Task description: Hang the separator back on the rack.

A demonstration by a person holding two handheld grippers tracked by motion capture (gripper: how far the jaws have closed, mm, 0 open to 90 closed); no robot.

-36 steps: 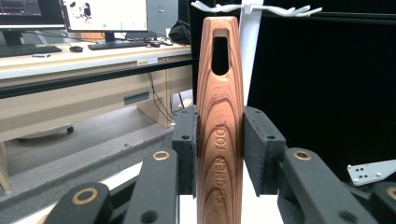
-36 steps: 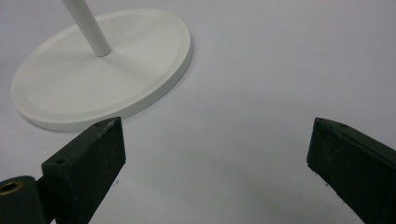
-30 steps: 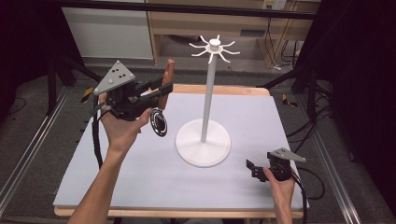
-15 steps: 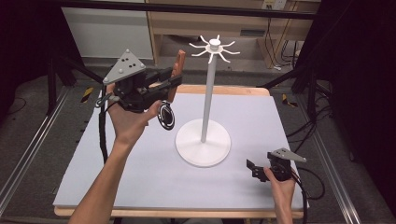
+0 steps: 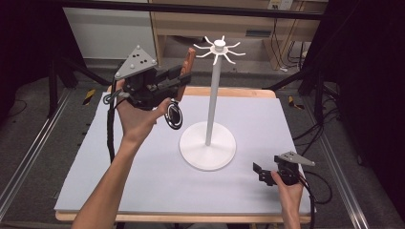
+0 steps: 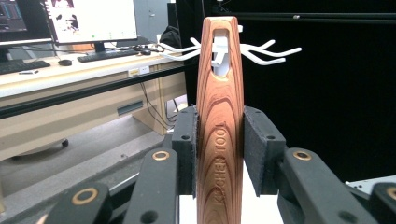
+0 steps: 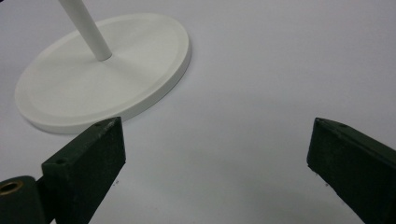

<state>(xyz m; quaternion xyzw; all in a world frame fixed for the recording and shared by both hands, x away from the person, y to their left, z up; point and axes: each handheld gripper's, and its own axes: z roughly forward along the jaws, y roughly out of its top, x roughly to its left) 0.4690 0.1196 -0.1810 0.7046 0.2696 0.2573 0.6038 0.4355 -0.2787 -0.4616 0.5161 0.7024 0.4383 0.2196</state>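
Left gripper (image 5: 184, 76) fingers pinch the wooden-handled kitchen tool with a black round head (image 5: 175, 116), held up left of the tall white hook stand (image 5: 210, 102), handle slot near its hooks. Risk: slot misses a prong, or the swinging head knocks the pole and tips the stand. Right gripper (image 5: 261, 172), fingers spread and empty, rests on the grey desk (image 5: 119, 167) right of the stand's base; nothing blocks the path.

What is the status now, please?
Left tool shut on wooden handle, lifted beside white stand. Right tool open, low on mat. Nothing blocks the hooks.
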